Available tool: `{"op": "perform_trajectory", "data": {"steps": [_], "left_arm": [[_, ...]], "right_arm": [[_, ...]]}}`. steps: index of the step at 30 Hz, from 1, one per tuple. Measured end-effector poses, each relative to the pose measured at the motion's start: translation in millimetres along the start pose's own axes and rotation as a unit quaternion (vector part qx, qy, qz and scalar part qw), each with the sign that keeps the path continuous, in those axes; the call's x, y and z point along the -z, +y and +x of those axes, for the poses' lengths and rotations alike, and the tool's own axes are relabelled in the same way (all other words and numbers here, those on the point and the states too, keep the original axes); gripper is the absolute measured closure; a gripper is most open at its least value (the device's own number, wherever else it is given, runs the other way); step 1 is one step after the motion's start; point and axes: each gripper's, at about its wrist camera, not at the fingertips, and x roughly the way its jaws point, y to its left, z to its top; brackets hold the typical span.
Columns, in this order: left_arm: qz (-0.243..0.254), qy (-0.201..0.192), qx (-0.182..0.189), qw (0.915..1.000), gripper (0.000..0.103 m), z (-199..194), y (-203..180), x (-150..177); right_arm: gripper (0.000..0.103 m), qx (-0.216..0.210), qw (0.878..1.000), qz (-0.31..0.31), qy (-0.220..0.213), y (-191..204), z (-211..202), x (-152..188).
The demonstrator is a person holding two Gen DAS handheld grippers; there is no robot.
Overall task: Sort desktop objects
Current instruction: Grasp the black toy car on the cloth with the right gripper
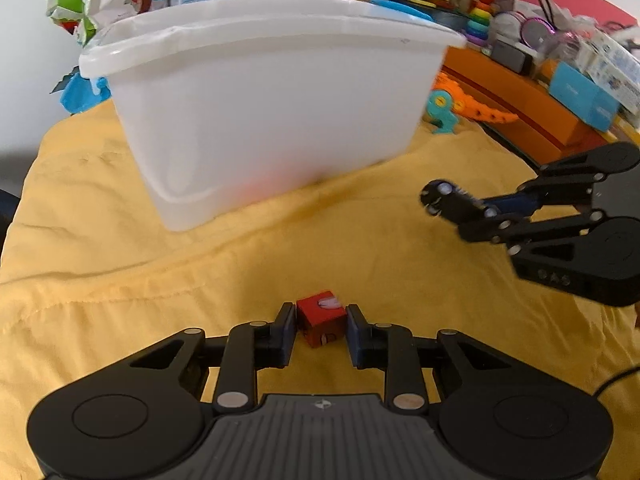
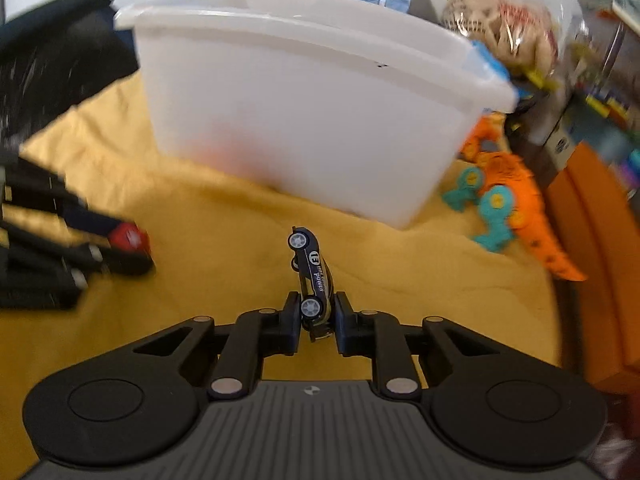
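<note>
1. My left gripper (image 1: pixel 321 330) pinches the red cube (image 1: pixel 321 317) squarely between its fingers, just above the yellow cloth (image 1: pixel 120 280).
2. My right gripper (image 2: pixel 318 322) is clamped on the dark toy car (image 2: pixel 312 280), which sticks out nose-first well beyond the fingertips.
3. The white bin (image 1: pixel 260 120) stands ahead of both pairs of fingers, rim higher than either.
4. I'd lift each load clear over the rim before releasing; the car's long overhang could clip the wall.
5. Keep the grippers apart on approach.

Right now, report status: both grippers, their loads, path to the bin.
Left gripper shut on red cube. Right gripper shut on toy car. White bin ahead, nothing between.
</note>
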Motion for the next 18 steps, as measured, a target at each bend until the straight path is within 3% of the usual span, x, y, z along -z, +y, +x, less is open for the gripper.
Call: {"op": "perform_trajectory", "data": {"steps": [6,8,10,14,18], "left_arm": [[-0.001,0.001,0.0,1.0,0.073,-3,-2,4],[-0.003,0.001,0.0,1.0,0.073,-4,0,5],[-0.006,0.001,0.0,1.0,0.073,-5,0,5],[-0.005,0.001,0.0,1.0,0.073,-3,-1,4],[-0.003,0.0,-0.002,1.0,0.072,2,-2,1]], "right_arm": [[0.081,-0.029,0.998,-0.044,-0.033,13,-17,19],[0.069,-0.059,0.996,-0.048,-0.046,19,-23,22],[0.069,-0.088,0.994,-0.031,-0.054,20,-29,22],[0.064,-0.083,0.994,0.038,-0.056,6,-31,19],[0.058,-0.093,0.992,0.077,-0.028,-5,-18,17]]}}
